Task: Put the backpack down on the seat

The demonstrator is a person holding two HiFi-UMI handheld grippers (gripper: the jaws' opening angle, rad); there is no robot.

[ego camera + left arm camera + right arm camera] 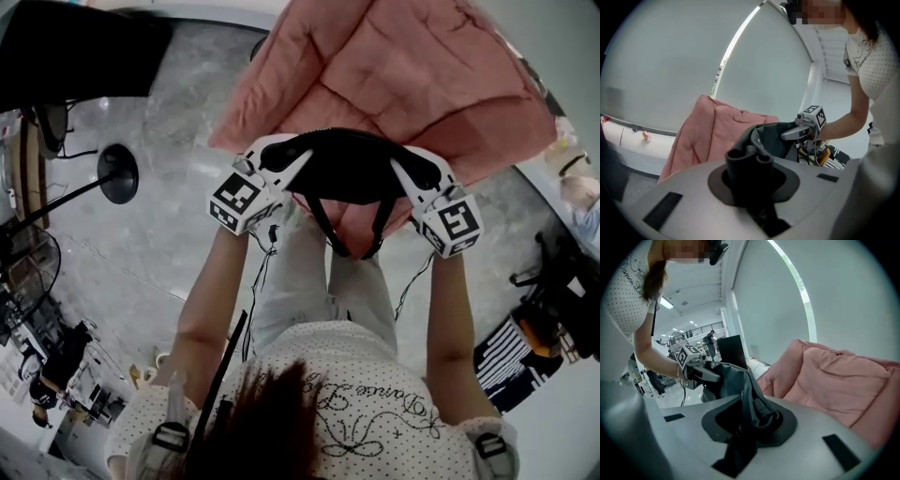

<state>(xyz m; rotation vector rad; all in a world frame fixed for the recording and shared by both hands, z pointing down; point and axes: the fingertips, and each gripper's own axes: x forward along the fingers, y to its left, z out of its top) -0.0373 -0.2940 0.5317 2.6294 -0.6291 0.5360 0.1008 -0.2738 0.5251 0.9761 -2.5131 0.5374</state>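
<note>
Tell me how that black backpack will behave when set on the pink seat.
Probably floppy: the backpack hangs slack between the left gripper and right gripper, fabric bunching in their jaws. Its straps dangle loose, so they may swing or snag. It looks fairly empty, so it will likely slump on the seat rather than stand.

Soft, even indoor light, with heavy fisheye bend in every view.

The head view is bright and fairly sharp at the centre, with only faint shadows on the pale floor (150, 234). The backpack (347, 169) shows as a dark mass with little detail, and the hair (253, 431) at the bottom edge is blurred. Both gripper views have black vignetted corners, lines bowed near the rim and a soft, out-of-focus foreground. A bright strip (740, 42) glares on the pale wall (670, 70), and ceiling lights (665, 302) burn white.
</note>
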